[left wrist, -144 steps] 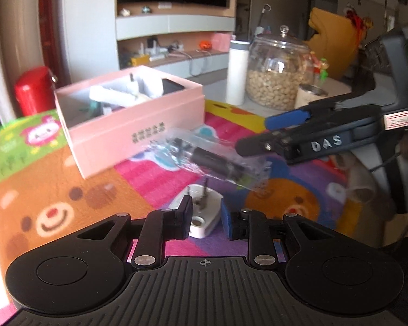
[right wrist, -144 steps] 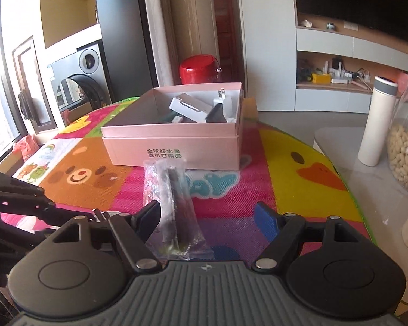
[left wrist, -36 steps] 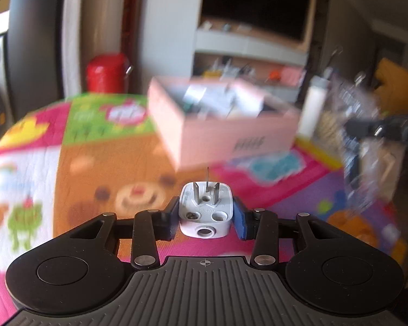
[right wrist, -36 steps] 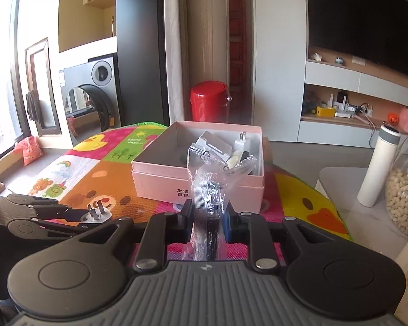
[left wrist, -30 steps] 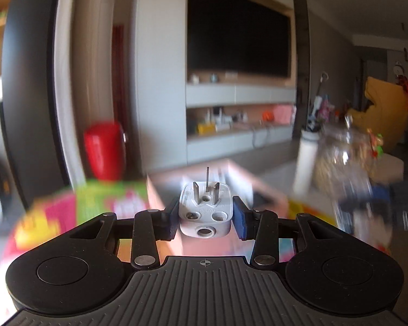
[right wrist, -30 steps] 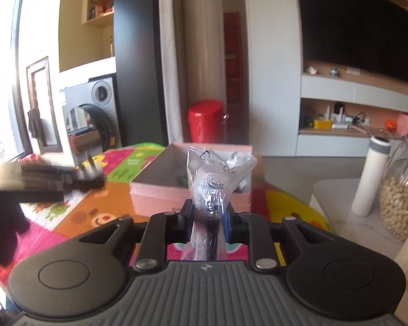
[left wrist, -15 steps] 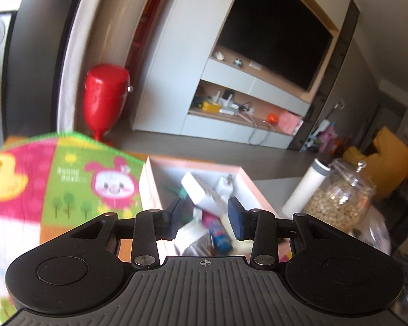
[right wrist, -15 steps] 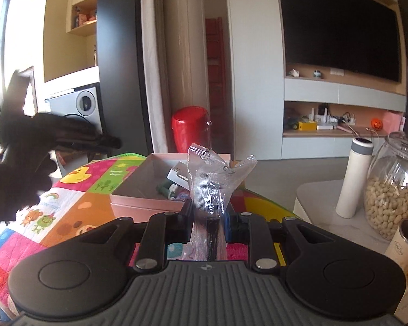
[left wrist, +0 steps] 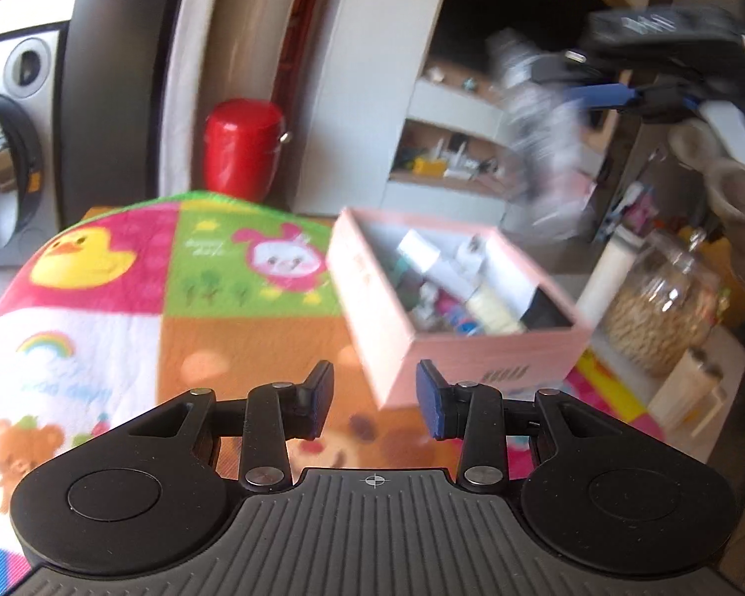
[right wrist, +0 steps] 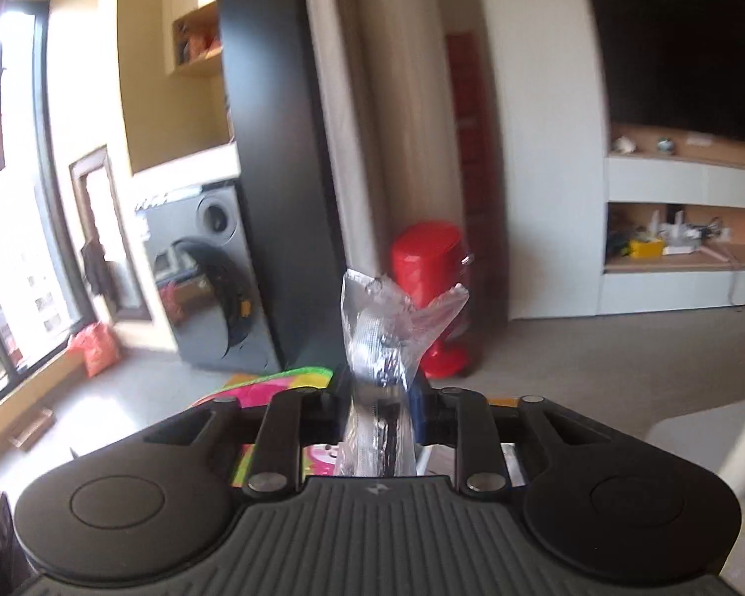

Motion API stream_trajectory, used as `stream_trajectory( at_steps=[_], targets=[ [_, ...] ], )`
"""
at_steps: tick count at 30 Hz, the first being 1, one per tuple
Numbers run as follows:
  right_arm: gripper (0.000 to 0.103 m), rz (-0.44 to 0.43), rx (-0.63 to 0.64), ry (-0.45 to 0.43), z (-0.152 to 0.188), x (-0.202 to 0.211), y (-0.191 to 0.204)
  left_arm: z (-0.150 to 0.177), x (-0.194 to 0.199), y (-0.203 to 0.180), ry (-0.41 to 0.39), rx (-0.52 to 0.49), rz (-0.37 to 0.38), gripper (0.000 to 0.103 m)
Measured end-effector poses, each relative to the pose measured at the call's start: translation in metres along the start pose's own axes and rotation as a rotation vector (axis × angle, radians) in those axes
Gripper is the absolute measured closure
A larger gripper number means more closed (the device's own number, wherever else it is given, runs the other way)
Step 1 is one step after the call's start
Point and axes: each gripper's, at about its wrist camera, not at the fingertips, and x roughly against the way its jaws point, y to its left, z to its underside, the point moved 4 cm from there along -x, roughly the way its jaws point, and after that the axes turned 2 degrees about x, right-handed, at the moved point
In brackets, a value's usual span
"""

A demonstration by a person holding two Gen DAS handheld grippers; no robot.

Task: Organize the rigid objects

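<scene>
A pink open box [left wrist: 491, 357] holds several chargers and small items and sits on the colourful mat [left wrist: 124, 298], ahead and right of my left gripper [left wrist: 375, 400], which is open and empty. My right gripper [right wrist: 380, 400] is shut on a clear plastic bag with a dark object inside [right wrist: 390, 342] and holds it upright. In the left wrist view the right gripper [left wrist: 621, 94] and its bag [left wrist: 541, 114] appear blurred, high above the box's far right side.
A red bin [left wrist: 243, 149] stands on the floor behind the mat. A glass jar of nuts [left wrist: 660, 318] and a white bottle [left wrist: 606, 273] stand to the right of the box. A washing machine [right wrist: 208, 288] is at the left.
My left gripper let go of the white plug over the box and drew back and left, open. My right gripper lifted the bag up and over toward the box.
</scene>
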Motion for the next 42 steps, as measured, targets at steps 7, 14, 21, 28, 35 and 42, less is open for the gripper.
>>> stream_trajectory(
  at_steps=[7,14,21,28,35,42],
  targets=[
    [0.039,0.111,-0.004,0.115,0.062,-0.039,0.004,0.038,-0.006,0.025,0.098,0.002,-0.077,0.063],
    [0.031,0.162,-0.019,0.212,0.169,-0.017,0.001,0.055,-0.024,0.006,0.134,-0.016,-0.078,0.056],
    [0.024,0.168,-0.097,0.306,0.227,-0.023,-0.006,0.056,-0.036,-0.013,0.071,-0.013,-0.095,0.032],
    [0.0,0.313,-0.072,0.302,0.235,-0.03,-0.007,0.06,-0.046,-0.031,0.036,-0.12,-0.203,0.032],
    [0.0,0.318,-0.087,0.245,0.24,-0.024,-0.009,0.059,-0.049,-0.031,0.033,-0.112,-0.22,0.032],
    [0.0,0.32,-0.08,0.231,0.241,-0.025,-0.009,0.058,-0.051,-0.035,0.035,-0.109,-0.235,0.028]
  ],
)
